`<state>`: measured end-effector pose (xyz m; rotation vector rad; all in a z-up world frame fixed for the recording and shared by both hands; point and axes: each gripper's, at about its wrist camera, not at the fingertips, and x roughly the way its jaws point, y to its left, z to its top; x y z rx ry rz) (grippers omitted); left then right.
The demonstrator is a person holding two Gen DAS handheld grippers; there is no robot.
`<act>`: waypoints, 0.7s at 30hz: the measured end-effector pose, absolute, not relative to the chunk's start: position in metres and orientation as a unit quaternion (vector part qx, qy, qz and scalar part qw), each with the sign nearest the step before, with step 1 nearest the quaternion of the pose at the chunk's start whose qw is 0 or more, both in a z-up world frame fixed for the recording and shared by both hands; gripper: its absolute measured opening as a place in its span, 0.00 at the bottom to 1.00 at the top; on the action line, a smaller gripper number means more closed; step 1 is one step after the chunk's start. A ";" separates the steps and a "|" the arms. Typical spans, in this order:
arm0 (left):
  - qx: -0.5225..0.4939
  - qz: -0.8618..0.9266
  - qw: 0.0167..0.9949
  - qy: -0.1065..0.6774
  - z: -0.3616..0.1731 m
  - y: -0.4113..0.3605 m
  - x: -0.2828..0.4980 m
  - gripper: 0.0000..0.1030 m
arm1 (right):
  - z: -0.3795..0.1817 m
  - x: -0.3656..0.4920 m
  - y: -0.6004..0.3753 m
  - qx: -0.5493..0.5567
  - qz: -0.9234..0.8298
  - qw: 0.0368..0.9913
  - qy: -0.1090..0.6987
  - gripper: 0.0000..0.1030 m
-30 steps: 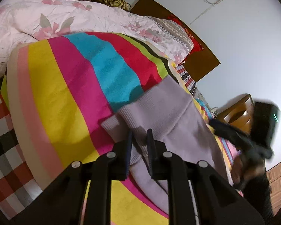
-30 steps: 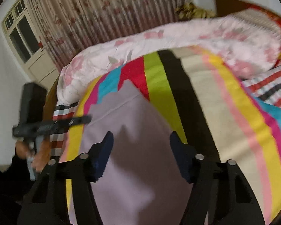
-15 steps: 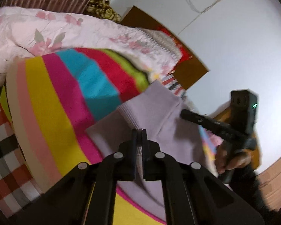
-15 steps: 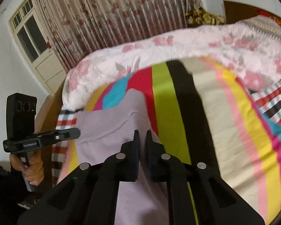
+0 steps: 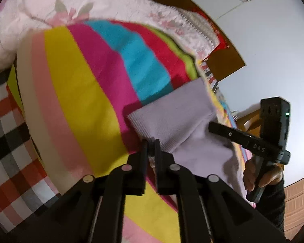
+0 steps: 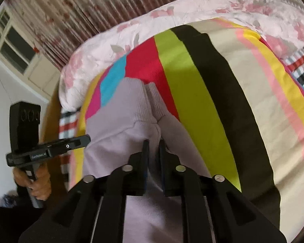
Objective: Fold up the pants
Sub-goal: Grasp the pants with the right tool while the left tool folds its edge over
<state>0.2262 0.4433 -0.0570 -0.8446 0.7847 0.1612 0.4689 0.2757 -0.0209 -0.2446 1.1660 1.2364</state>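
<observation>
1. Lay spread on the bed's striped blanket of yellow, magenta, cyan, red and lime bands (image 5: 75, 93): pale lilac knitted pants with ribbed cuffs (image 5: 172, 117), partly lifted from the blanket at the two pinched spots.
2. Left black two-finger tongs (image 5: 151, 141): nearly closed, pinched on the near corner of a ribbed cuff of the pants, a thin fold of lilac knit showing between the tips; jaws just eased slightly apart, cloth between them all the same.
3. Right black two-finger tongs (image 6: 153, 142): narrowly parted, gripped on a bunched ridge of the lilac cloth just below where two ribbed cuffs lay side by side (image 6: 150, 101); jaws just widened a little, cloth between them and puckered toward the tips.
4. From the left wrist view: right tongs seen from the side, reaching onto the far edge of the pants, held by a hand (image 5: 253, 174) in a dark sleeve.
5. From the right wrist view: left tongs seen at the left edge of the pants, held by the other hand (image 6: 36, 184).
6. Writing: "DAS" read on the side bar of the right tool (image 5: 258, 147); "GenRobot.AI" read, somewhat blurred, on the side bar of the left tool (image 6: 38, 155).
7. Behind the blanket: a pink floral quilt (image 6: 172, 20); beside it a red, black and white checked sheet (image 5: 8, 141).
</observation>
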 end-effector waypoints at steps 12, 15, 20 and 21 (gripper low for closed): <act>-0.466 0.045 0.825 0.317 -0.082 0.440 0.217 0.63 | -0.023 0.494 0.296 -0.105 0.575 0.636 0.504 0.66; -0.476 0.028 0.821 0.313 -0.080 0.431 0.225 0.63 | -0.025 0.483 0.309 -0.129 0.600 0.621 0.488 0.42; -0.430 0.044 0.843 0.321 -0.079 0.417 0.236 0.78 | -0.021 0.481 0.296 -0.118 0.604 0.632 0.471 0.25; -0.444 0.040 0.841 0.306 -0.082 0.418 0.235 0.80 | -0.021 0.482 0.293 -0.108 0.603 0.634 0.472 0.24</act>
